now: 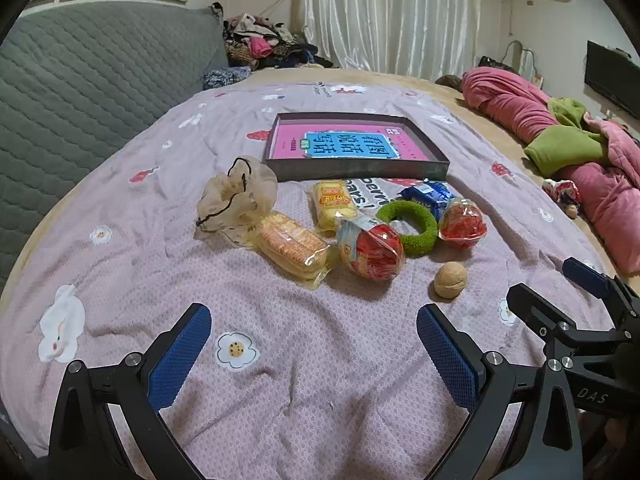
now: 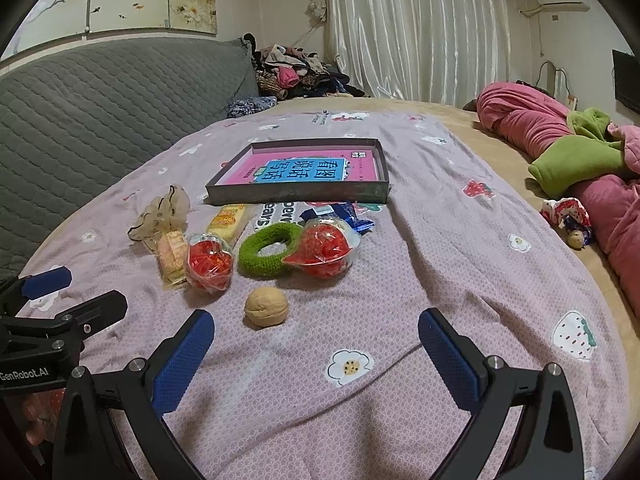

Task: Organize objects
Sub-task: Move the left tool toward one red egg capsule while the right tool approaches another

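A shallow dark box point(image 1: 358, 169) point(image 2: 298, 193) with a pink and blue book in it lies on the bed. In front of it sit a beige scrunchie point(image 1: 236, 198) point(image 2: 164, 212), two yellow snack packs point(image 1: 294, 248) point(image 1: 332, 204), two red heart-shaped packs point(image 1: 370, 246) point(image 1: 462, 222), a green ring point(image 1: 412, 226) point(image 2: 268, 250), a blue packet point(image 1: 428, 196) and a walnut point(image 1: 450, 280) point(image 2: 266, 306). My left gripper point(image 1: 314, 320) is open, short of the pile. My right gripper point(image 2: 316, 320) is open too, with the walnut just beyond its left finger.
The lilac patterned sheet point(image 1: 280, 360) covers the bed. A grey quilted headboard point(image 1: 80, 80) rises at the left. A pink and green duvet point(image 1: 580, 148) lies along the right side. Clothes point(image 1: 264, 46) are heaped by the white curtain. A small doll point(image 2: 568, 216) lies at the right.
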A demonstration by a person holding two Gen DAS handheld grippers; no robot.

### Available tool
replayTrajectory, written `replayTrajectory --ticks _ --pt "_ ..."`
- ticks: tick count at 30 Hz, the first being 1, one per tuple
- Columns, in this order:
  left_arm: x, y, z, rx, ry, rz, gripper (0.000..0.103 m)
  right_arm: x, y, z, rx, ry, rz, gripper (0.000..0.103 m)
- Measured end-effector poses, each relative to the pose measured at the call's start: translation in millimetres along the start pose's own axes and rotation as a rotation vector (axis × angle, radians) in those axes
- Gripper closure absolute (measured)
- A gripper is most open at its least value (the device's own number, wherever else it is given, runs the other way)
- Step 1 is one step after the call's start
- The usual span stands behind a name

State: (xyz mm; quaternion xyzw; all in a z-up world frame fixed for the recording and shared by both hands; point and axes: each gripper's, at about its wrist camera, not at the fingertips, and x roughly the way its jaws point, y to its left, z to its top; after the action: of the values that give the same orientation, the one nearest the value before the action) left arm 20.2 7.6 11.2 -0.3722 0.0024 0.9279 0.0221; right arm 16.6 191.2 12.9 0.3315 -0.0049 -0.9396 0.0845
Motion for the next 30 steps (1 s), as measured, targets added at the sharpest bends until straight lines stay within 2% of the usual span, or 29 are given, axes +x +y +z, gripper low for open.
replayTrajectory --ticks 14,19,28,30 --pt "-4.5 3.7 4.3 -0.013 -0.004 0.008 0.001 -11.4 2.7 5.0 -0.023 -0.018 0.015 0.000" --pt "-11.9 8.1 14.6 -0.033 -0.025 -0.018 0.001 -21.3 6.1 16.6 -0.047 -0.043 0.015 0.000" --pt "-17.5 1.9 36.6 -0.015 -0.046 0.013 0.001 -23.8 6.3 37.6 -0.053 -0.031 0.019 0.000" --pt "-15.0 0.8 41.6 -0.021 -0.036 0.001 0.001 -21.8 5.5 40.6 -0.052 -0.022 0.018 0.000"
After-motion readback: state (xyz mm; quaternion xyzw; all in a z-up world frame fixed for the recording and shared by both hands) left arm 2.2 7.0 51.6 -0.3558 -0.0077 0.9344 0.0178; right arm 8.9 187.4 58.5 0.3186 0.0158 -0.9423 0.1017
